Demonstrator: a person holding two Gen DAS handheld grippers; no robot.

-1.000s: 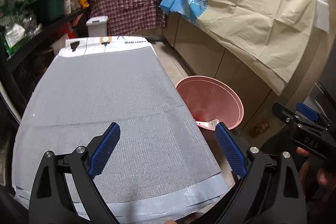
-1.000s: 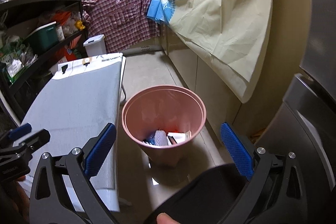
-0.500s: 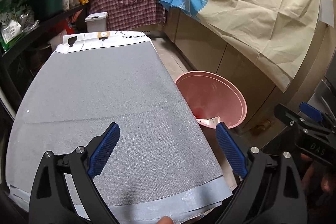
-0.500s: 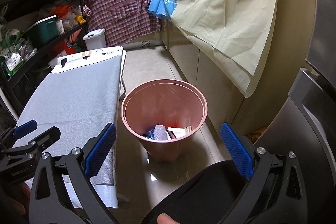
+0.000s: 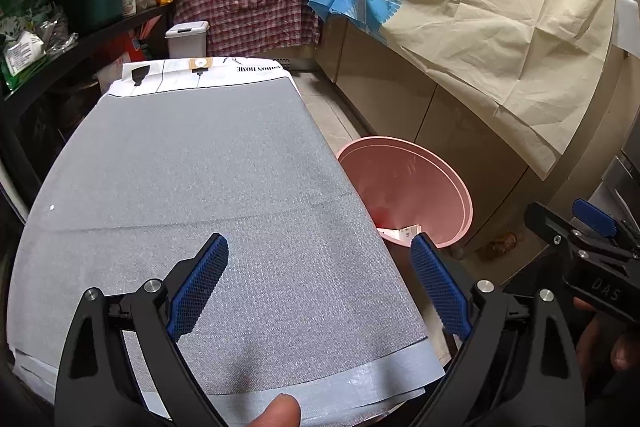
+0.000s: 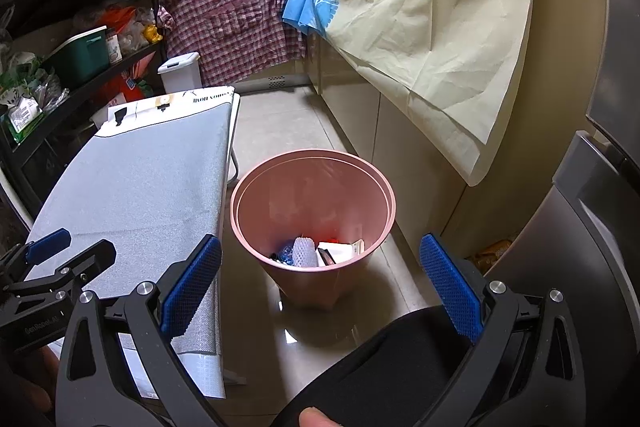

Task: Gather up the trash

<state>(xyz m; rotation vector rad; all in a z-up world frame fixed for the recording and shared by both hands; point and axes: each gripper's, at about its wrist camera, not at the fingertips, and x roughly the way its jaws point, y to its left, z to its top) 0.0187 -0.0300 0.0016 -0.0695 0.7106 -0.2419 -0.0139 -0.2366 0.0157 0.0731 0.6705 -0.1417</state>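
Note:
A pink waste bin [image 6: 372, 183] stands on the floor to the right of a grey-covered table [image 6: 140, 179]. Inside the bin lie several pieces of trash [image 6: 320, 253], among them a white mesh sleeve, blue scraps and white packaging. My right gripper [image 6: 320, 283] hovers open above the bin's near side, nothing between its blue pads. My left gripper [image 5: 318, 279] is open over the near right corner of the table [image 5: 192, 167], with nothing in it. The bin [image 5: 436, 187] shows beyond the table's right edge in the left wrist view.
Cabinets draped with a cream sheet [image 6: 432, 27] run along the right. A steel appliance [image 6: 600, 207] stands at the near right. Black shelving [image 5: 60, 39] packed with goods lines the left. A small white lidded bin [image 5: 187, 37] and a plaid shirt [image 5: 248, 7] are at the back.
Both grippers have risen and drawn back a little, so the bin and table look slightly farther off. Both stay open and empty.

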